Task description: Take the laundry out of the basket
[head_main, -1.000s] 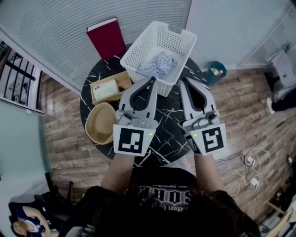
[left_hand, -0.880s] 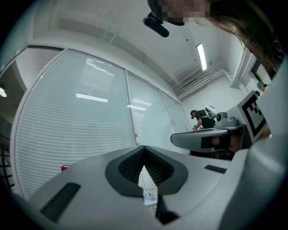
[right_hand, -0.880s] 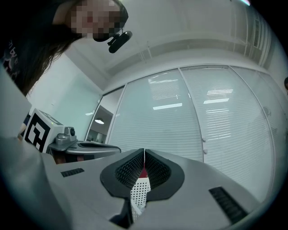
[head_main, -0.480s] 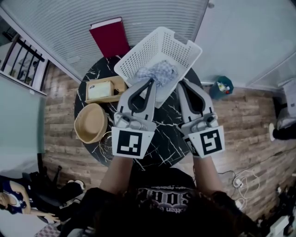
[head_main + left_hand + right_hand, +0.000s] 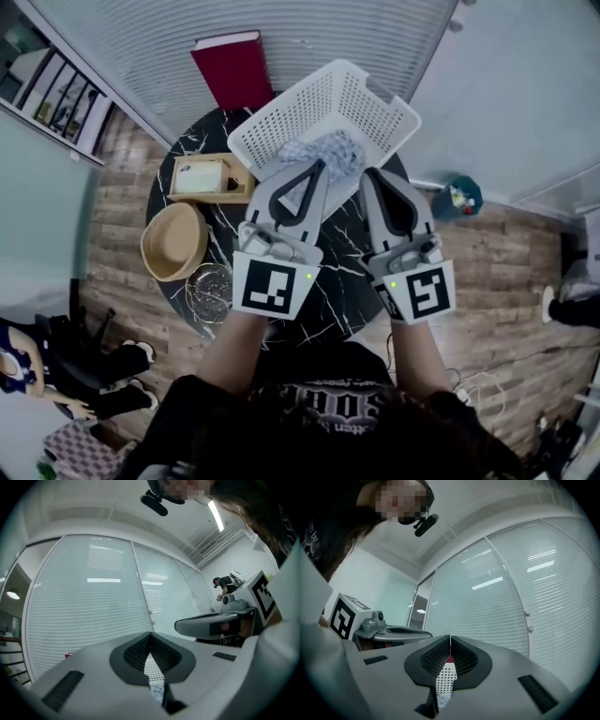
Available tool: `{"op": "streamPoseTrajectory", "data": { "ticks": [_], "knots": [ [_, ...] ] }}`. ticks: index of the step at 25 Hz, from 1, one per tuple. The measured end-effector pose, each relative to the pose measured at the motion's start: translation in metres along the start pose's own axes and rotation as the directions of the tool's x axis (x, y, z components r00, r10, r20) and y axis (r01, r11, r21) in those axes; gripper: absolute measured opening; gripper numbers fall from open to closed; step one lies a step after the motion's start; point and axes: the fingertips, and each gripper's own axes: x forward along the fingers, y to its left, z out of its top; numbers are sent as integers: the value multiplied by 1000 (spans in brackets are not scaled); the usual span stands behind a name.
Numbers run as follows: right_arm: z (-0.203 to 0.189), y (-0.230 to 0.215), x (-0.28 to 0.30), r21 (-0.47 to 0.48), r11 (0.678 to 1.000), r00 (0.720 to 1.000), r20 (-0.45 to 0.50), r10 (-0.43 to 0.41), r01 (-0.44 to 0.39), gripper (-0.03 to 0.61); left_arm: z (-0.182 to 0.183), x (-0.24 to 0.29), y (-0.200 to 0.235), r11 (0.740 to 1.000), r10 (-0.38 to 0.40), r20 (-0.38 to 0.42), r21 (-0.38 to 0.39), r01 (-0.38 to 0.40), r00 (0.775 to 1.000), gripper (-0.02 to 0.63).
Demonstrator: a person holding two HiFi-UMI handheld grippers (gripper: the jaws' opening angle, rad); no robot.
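Closing in on the basket (image 5: 361,94), nothing gripped yet.
Since a second ago the left gripper (image 5: 316,166) and right gripper (image 5: 368,174), each with jaws pressed together on nothing, have advanced over the table (image 5: 328,272) to the basket's near rim, so a grab seems next. The crumpled laundry (image 5: 336,150) lies inside the basket, just beyond the left tip and slightly left of the right one.

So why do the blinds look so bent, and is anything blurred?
Head view: the wide lens bows the blinds; the basket is sharp. Left gripper view: fisheye, dark corners, a glaring ceiling light. Right gripper view: same bulge and dark corners.
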Motion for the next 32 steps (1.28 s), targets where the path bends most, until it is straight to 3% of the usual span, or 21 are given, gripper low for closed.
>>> {"op": "streamPoseTrajectory", "data": {
  "ticks": [9, 16, 22, 24, 32],
  "knots": [
    [-13, -19, 10, 26, 999, 1000, -15, 26, -26, 28, 2, 34, 12, 998, -27, -24, 57, 29, 999, -2],
    [-22, -30, 19, 40, 999, 999, -22, 35, -34, 29, 1, 65, 18, 989, -96, -37, 106, 99, 995, -2],
    [-31, -38, 26, 43, 998, 998, -40, 40, -38, 29, -13, 81, 21, 984, -144, -52, 94, 148, 988, 0],
    [-32, -39, 27, 45, 998, 998, -44, 42, -40, 28, -18, 89, 20, 979, -179, -76, 88, 185, 981, 63],
    [-37, -44, 32, 55, 998, 998, -49, 36, -34, 29, -56, 123, 24, 964, -256, -168, 31, 264, 952, 208]
  ]
}}
